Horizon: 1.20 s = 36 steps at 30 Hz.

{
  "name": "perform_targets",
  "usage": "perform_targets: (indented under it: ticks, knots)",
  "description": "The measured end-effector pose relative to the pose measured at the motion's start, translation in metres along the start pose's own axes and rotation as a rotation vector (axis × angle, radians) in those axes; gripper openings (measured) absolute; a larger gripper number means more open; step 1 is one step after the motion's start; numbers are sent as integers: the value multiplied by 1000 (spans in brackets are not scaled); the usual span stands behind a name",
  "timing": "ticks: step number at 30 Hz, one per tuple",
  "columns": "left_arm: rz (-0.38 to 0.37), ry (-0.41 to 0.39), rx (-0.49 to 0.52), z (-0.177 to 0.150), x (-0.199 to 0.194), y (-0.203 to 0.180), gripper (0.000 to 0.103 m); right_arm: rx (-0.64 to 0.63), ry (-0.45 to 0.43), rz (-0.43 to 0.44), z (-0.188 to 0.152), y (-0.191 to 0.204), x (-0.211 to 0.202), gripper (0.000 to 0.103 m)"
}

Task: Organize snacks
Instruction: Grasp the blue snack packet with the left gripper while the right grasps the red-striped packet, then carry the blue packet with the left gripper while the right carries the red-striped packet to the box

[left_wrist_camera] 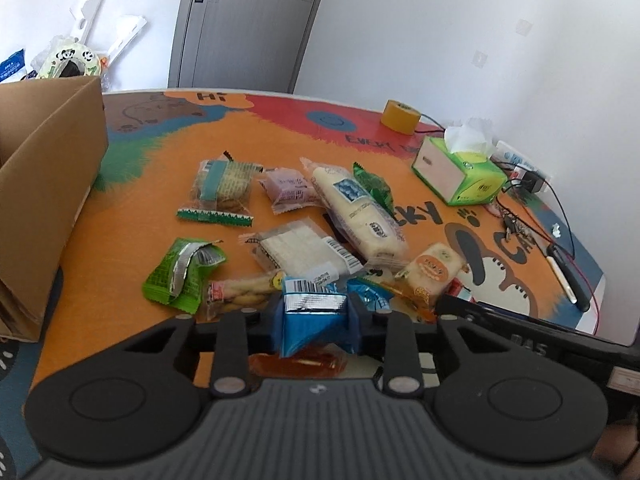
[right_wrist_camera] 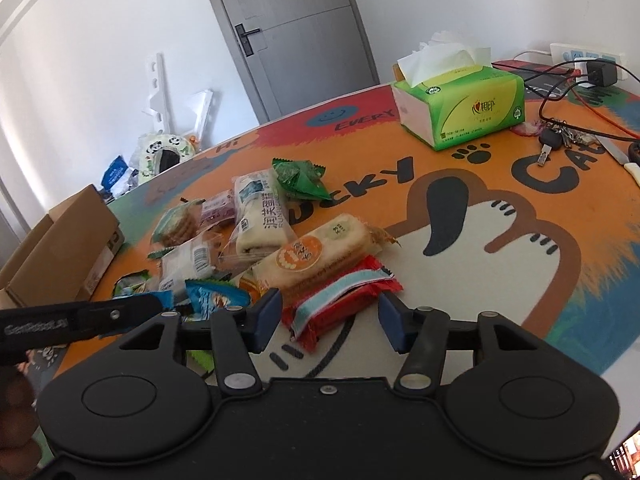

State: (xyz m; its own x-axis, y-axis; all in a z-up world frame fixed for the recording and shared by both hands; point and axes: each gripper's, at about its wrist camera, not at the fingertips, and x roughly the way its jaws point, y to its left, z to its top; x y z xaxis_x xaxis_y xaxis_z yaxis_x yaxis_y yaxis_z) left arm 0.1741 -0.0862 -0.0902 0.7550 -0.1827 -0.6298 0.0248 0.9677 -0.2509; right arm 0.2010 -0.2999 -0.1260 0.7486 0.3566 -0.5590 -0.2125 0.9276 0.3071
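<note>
Pinching a blue packet (left_wrist_camera: 316, 320), your left gripper (left_wrist_camera: 314, 316) may drop it; your right gripper (right_wrist_camera: 328, 316) gapes around the red packet (right_wrist_camera: 340, 300), still unheld near the tabletop's (right_wrist_camera: 500, 280) front edge.

snack pile (left_wrist_camera: 320, 224) crowds centre; cardboard box (left_wrist_camera: 44, 184) blocks left.

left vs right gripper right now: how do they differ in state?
The left gripper is shut on a blue packet; the right gripper is open. The left one carries its packet above the snack pile; the right one straddles a red packet lying on the mat, pads apart from it. Both have blue pads and black bodies.
</note>
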Motion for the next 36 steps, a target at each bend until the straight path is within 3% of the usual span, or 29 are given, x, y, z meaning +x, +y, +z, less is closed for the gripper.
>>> perform_targets:
  ticks: [5,8,9,12,14,18,27,29,31,36]
  knots:
    - [0,-20,-24,1,-7,7,29,-42,-9,-59,1,13,9,58]
    - [4,-42,-31,3,-14,11,29,-61,-11,-80,-1,16,7,44]
    - [7,-49,-32,3,-15,12,29,-53,-6,-72,-1,14,5,33]
    - [3,-56,-42,4,-19,14,29,-32,14,-50,-1,10,1,15]
    - [-4,-61,-45,4,-22,14,29,-19,17,-40,-4,7,-3,15]
    - [-7,-78,-44,5,-29,15,29,-5,6,-19,-9,5,-16,1]
    - [18,-121,-47,5,-46,20,29,15,4,-23,-13,2,-26,2]
    - [23,-123,-54,4,-47,23,29,36,14,-25,-13,1,-24,10]
    - [25,-121,-58,4,-48,26,29,39,9,-22,-12,1,-21,37]
    - [30,-119,-62,5,-46,35,29,49,1,-26,-6,7,-5,47]
